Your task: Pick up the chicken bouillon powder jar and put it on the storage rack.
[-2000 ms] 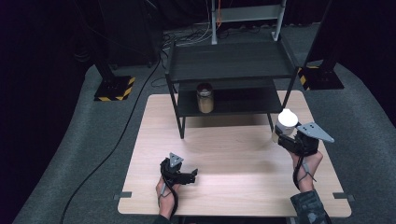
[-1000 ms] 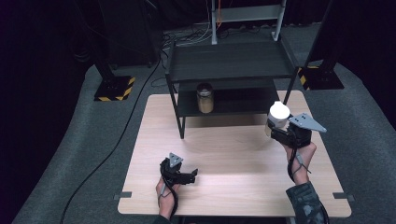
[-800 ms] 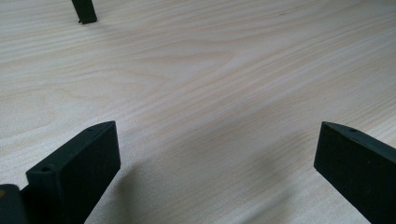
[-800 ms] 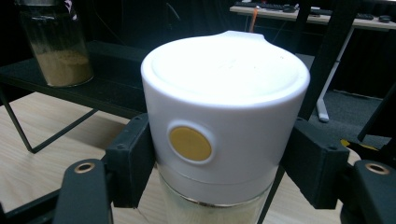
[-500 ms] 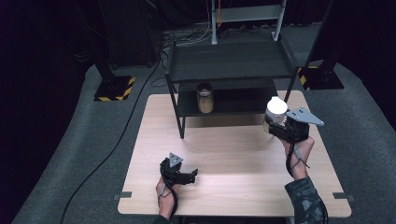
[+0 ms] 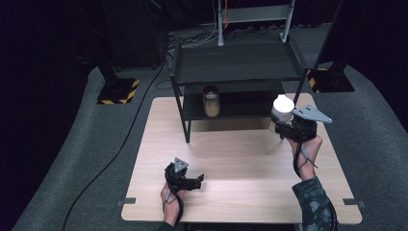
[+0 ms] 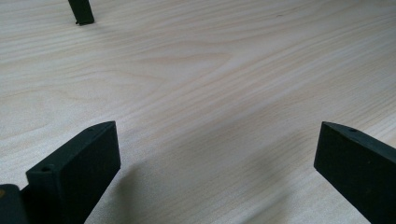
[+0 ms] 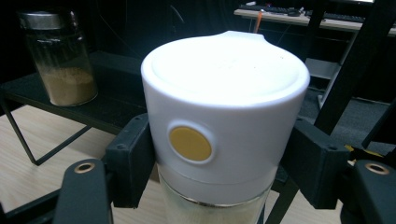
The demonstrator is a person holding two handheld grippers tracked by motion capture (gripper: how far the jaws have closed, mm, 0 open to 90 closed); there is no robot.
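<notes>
The right claw (image 6: 285, 126) pinches a white-lidded container (image 8: 224, 107) upright, just before the black shelf (image 6: 235, 65); the left claw (image 6: 188, 182) rests spread on the worktop (image 6: 231, 159); the lid could clip the shelf edge, or nudge the brown-filled jar (image 6: 211, 100).

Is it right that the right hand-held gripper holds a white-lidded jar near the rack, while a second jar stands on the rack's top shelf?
Not quite. The high view shows the second jar on the lower shelf of the rack; the rest holds.

Left claw (image 7: 219, 172), jaws wide apart, over pale wooden table (image 7: 210, 79).
</notes>
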